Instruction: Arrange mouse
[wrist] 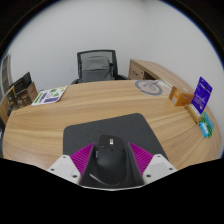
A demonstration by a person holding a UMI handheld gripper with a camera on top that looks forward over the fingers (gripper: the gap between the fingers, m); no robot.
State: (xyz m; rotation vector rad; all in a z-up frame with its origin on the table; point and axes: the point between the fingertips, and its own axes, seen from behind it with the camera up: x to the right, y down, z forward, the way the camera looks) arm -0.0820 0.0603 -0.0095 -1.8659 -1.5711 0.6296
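- So the mouse point(108, 160) is black and sits right between the two fingers of the claw point(109, 168), at the near edge of a dark mouse mat point(110, 133) on the wooden surface point(100, 105).
- Both purple pads point(79, 160) look snug against the mouse's flanks, so I'd say the claw is clamped on it, not just hanging around it.
- Handling guess: light, rigid plastic shell, nothing squishy. The smooth curved sides are probably a bit slippery, so it could pop out if squeezed high on the hump.
- Best hold is low on the flat side walls around the middle of the body, clear of the buttons and wheel.
- Not fragile really, but I'd set it down gently rather than drop it.
- Far side there's an office chair point(97, 66); boxes point(203, 96) on the right, papers point(49, 95) on the left, all well apart from the mouse.
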